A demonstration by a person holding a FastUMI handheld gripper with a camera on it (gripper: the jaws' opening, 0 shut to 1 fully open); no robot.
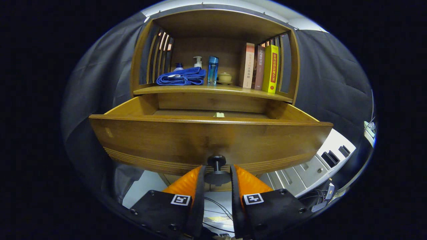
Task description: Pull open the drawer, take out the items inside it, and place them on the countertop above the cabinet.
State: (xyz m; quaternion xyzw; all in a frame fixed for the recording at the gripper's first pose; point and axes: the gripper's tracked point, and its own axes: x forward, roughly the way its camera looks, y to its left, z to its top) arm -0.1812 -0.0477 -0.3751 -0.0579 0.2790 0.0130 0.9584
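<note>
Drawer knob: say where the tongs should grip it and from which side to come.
Grip the thin stem of the knob, behind its round cap, coming straight at the drawer front. The cap is wider than the stem, so it catches the fingers on a pull. The tongs already flank the knob.

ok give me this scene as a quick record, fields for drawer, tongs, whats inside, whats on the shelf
drawer: brown wooden drawer pulled open from the cabinet
knob: round dark knob on the drawer front, between the fingers
tongs: tongs closed around the knob, both fingers against it
inside: small pale item just visible over the front edge; the rest is hidden
shelf: folded blue towel, blue bottle, white pump bottle, small cream lidded pot, upright books
</note>
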